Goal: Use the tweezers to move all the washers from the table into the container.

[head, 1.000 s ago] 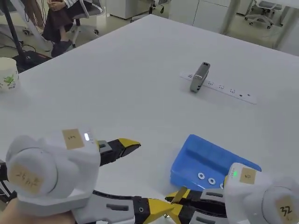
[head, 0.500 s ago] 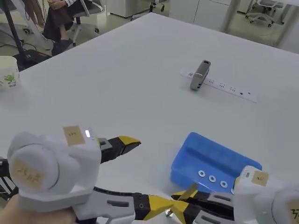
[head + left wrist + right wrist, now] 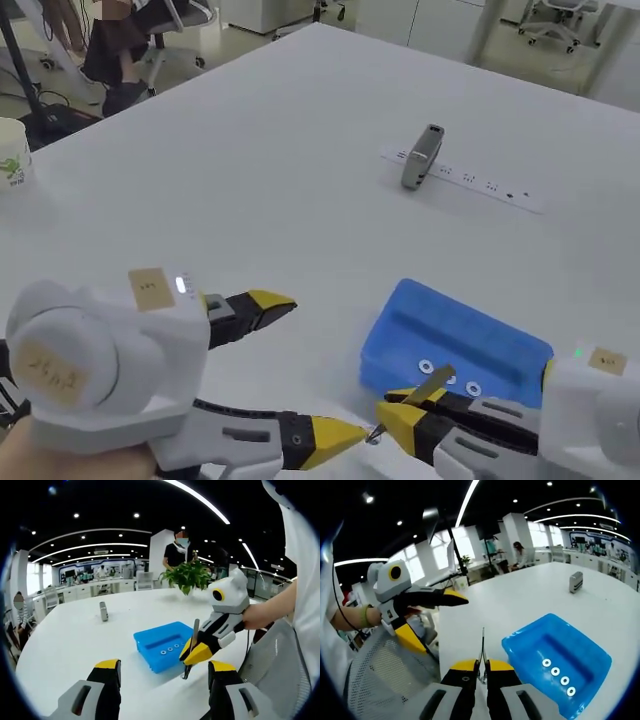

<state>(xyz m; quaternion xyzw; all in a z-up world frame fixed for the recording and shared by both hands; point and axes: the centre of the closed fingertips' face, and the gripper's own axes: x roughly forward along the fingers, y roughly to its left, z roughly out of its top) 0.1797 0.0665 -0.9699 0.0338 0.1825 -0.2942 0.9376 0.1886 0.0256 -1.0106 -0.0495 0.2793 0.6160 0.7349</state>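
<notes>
A blue container [image 3: 478, 330] sits on the white table [image 3: 250, 170] at the near right. Several silver washers [image 3: 450, 378] lie in a row inside it, also visible as washers [image 3: 555, 671] in the right gripper view. My right gripper [image 3: 387, 422] is shut on thin metal tweezers [image 3: 432, 382], whose tips lie over the container's near edge. In its own view the tweezers [image 3: 482, 652] stick out between the shut jaws, left of the container [image 3: 580, 645]. My left gripper [image 3: 330, 368] stands open and holds nothing, just left of the container [image 3: 150, 642].
A white power strip [image 3: 470, 184] with a grey adapter [image 3: 420, 157] lies farther back on the table. A paper cup [image 3: 10, 150] stands at the left edge. Office chairs and a seated person are beyond the far left corner.
The right gripper's body has slid a little to the right. The tweezers now angle up over the container's near edge. The left gripper has hardly moved.
</notes>
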